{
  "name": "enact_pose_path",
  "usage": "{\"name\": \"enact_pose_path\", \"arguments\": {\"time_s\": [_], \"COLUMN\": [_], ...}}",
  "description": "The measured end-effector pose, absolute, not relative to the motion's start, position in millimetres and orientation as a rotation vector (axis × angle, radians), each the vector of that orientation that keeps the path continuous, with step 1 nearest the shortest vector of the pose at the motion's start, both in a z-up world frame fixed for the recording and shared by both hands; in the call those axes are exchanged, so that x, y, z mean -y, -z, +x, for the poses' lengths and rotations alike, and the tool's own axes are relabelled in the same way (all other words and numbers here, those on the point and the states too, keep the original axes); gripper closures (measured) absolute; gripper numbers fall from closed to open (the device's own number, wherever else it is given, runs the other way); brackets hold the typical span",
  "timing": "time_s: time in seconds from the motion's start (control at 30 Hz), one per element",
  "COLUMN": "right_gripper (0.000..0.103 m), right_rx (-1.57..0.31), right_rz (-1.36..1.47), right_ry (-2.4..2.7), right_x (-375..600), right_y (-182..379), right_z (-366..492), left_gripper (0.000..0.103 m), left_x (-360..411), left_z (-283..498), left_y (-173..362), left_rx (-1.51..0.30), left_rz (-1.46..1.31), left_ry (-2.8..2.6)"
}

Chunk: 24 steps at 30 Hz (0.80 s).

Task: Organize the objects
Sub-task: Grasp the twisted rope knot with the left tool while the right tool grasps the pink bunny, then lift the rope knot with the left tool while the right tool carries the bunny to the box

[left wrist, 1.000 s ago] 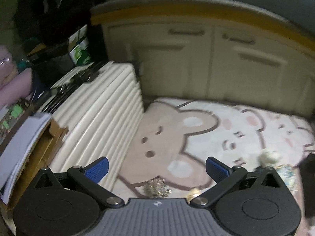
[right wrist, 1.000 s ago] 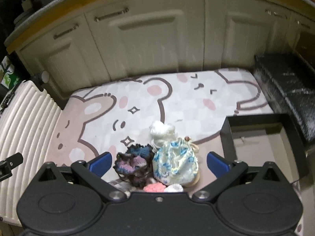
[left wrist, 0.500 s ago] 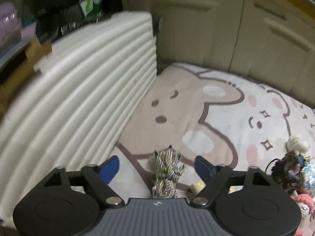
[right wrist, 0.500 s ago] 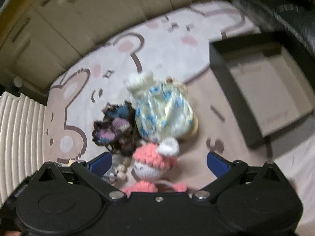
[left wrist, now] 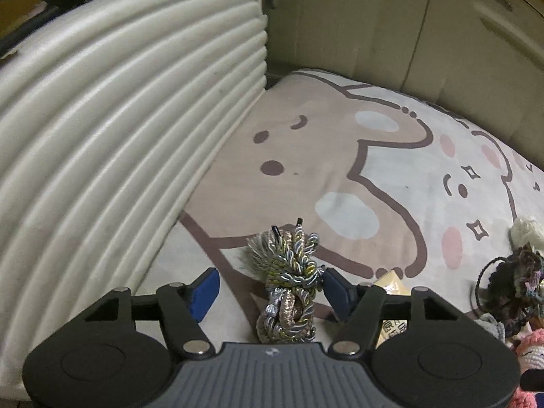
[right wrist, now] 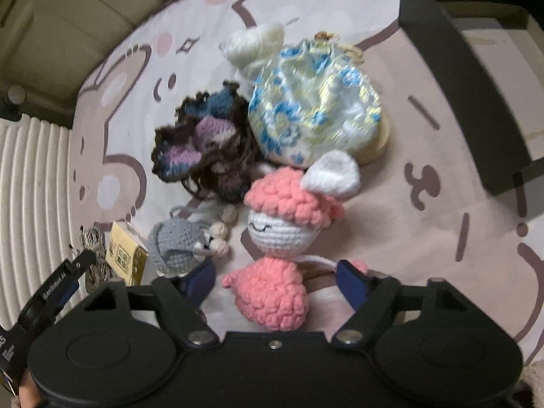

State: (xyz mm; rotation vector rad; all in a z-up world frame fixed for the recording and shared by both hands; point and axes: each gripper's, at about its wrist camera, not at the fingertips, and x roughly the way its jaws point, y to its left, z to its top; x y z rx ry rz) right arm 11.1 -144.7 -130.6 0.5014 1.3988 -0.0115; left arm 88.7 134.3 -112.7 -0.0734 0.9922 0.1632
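My left gripper is open low over the mat, with a bundle of twisted multicoloured cord lying between its blue pads, close to the right pad. My right gripper is open around the body of a pink crochet doll that lies on the mat. Beyond the doll lie a blue-and-yellow floral drawstring pouch, a dark purple-blue crochet piece, a grey crochet item and a small yellow packet. An open black box sits at the right.
A ribbed cream suitcase stands along the left of the cartoon bear mat. Cream cabinet doors close off the far side. The dark crochet piece and the yellow packet show at the left view's right edge.
Both grippers have dropped toward the mat. The left one has narrowed its opening around the cord bundle. The right one has come forward so the pink doll's body lies between its fingers.
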Motion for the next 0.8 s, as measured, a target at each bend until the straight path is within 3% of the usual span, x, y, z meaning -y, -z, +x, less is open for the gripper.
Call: {"name": "enact_pose_path", "arguments": {"time_s": [0.17, 0.4, 0.47, 0.8], "right_gripper": [0.049, 0.054, 0.064, 0.069], "right_rx": [-1.422, -1.443, -1.441, -1.403], "right_rz": [0.510, 0.524, 0.515, 0.378], "right_ry": [0.016, 0.003, -0.008, -0.057], "right_x": [145.9, 148.7, 147.7, 142.9], "right_y": [138.9, 148.7, 148.9, 130.7], "right_z": [16.2, 22.8, 23.2, 21.8], "left_gripper": [0.039, 0.054, 0.060, 0.064], "left_x": [-130.5, -128.4, -130.3, -132.4], "left_z": [94.2, 100.2, 101.4, 97.0], "left_y": [119.8, 130.1, 131.8, 119.6], "left_rx": [-1.023, -1.067, -1.076, -1.102], "left_rz": [-0.092, -0.102, -0.124, -0.128], "left_ry": [-0.131, -0.113, -0.105, -0.137]}}
